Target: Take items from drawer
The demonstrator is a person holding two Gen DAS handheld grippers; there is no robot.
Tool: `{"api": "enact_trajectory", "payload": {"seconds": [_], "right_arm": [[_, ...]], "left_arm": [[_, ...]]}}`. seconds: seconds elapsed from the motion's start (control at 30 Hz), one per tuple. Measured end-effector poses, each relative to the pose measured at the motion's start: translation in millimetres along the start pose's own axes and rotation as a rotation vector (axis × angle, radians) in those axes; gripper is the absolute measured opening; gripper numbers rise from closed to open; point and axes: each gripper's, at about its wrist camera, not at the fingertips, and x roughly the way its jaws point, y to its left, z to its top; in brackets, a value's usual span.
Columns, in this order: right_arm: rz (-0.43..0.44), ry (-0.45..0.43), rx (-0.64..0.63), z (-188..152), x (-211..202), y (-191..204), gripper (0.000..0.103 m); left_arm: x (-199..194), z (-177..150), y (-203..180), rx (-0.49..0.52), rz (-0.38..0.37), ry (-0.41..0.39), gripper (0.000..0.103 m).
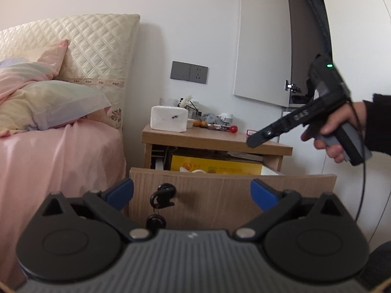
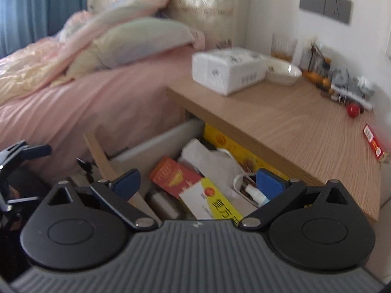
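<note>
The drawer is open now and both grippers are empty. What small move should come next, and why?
Probably lower the right gripper onto the red box in the drawer. Its jaws are open right above the clutter, and that box lies on top. The left gripper, also open, faces only the drawer front.

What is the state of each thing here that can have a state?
Drawer: pulled open, full of items.
Keys: hanging in the drawer front's lock.
Left tongs: open, empty, before the drawer front.
Right tongs: open, empty, above the drawer contents.
Tissue pack: lying flat on the nightstand top.
Closet door: open.
</note>
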Motion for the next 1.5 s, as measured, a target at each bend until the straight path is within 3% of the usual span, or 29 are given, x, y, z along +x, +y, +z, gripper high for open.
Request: {"api": "enact_trajectory", "payload": {"seconds": [0.1, 0.27, 0.53, 0.6, 0.67, 0.8, 1.0, 1.5], "right_arm": [[0.019, 0.157, 0.026, 10.9, 40.0, -17.6, 0.103], [0.040, 0.324, 0.009, 4.9, 85.9, -22.2, 0.103], [0.037, 0.425, -0.021, -8.7, 109.8, -27.6, 0.099], [0.013, 0.449, -0.029, -12.2, 110.2, -29.9, 0.094], [-0.003, 0.471, -0.045, -16.2, 109.1, -30.7, 0.078], [-0.009, 0.507, -0.062, -26.4, 107.1, -30.3, 0.068], [-0.062, 0.457, -0.120, -31.7, 85.3, -19.6, 0.056], [-0.299, 0.279, -0.210, -18.3, -15.2, 20.6, 0.055]], "left_arm": [[1.8, -1.4, -0.6, 0.009, -0.005, 0.007, 0.103], [6.4, -2.7, 5.0, -0.012, -0.006, 0.026, 0.103], [8.2, -2.5, 11.3, -0.042, -0.014, 0.038, 0.103], [8.1, -2.4, 12.0, -0.045, -0.015, 0.039, 0.103], [8.0, -2.3, 12.6, -0.048, -0.017, 0.040, 0.103], [7.7, -1.3, 12.1, -0.049, -0.022, 0.041, 0.103], [7.2, -0.5, 9.7, -0.042, -0.033, 0.039, 0.103], [4.1, -3.0, -8.8, 0.037, -0.042, 0.023, 0.103]]}}
